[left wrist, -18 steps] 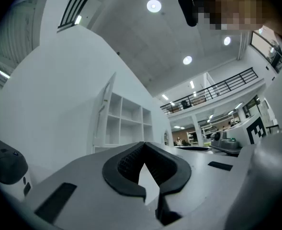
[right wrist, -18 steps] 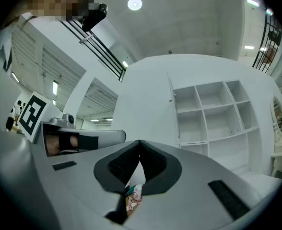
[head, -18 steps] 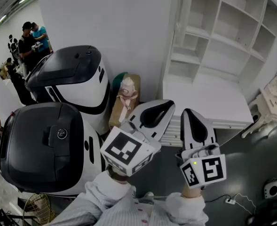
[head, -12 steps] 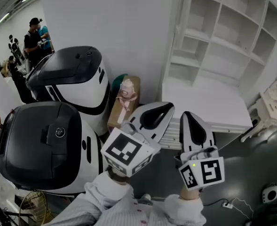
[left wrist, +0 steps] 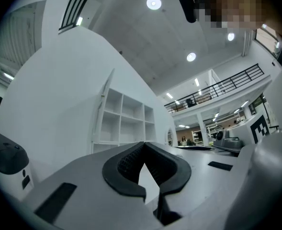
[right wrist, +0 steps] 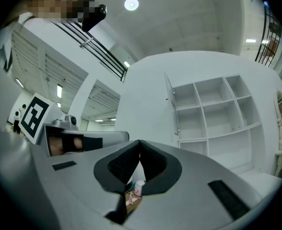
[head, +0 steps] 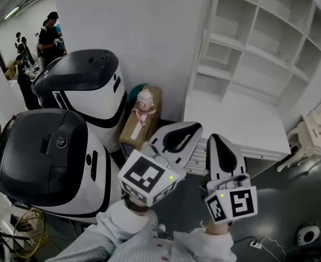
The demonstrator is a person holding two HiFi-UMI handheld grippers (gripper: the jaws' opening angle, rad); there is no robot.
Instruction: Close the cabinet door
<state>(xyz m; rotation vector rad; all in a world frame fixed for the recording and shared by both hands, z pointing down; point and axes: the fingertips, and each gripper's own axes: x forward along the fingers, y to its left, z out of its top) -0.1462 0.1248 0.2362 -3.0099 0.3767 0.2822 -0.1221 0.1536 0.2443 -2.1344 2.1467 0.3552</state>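
The white cabinet (head: 258, 42) stands against the wall at the upper right of the head view, its cubbyholes exposed. Its door (head: 203, 42) is a thin white panel at the shelves' left side. The left tongs (head: 197, 126) and right tongs (head: 214, 138) are both pinched together, holding nothing, well apart from the cabinet. The door stands upright, long axis vertical, swung open, its edge toward the person.

Brightly and evenly lit from above, with round ceiling lamps (left wrist: 153, 3) flaring near 12 o'clock in both gripper views. Heavily bowed by fisheye there, ringed in black vignette, soft and out of focus up close at 6 o'clock. Sharp in the head view, white cabinet (head: 258, 42) nearly washed out at 1 o'clock, floor (head: 291, 195) dim at 5 o'clock, shadows faint.
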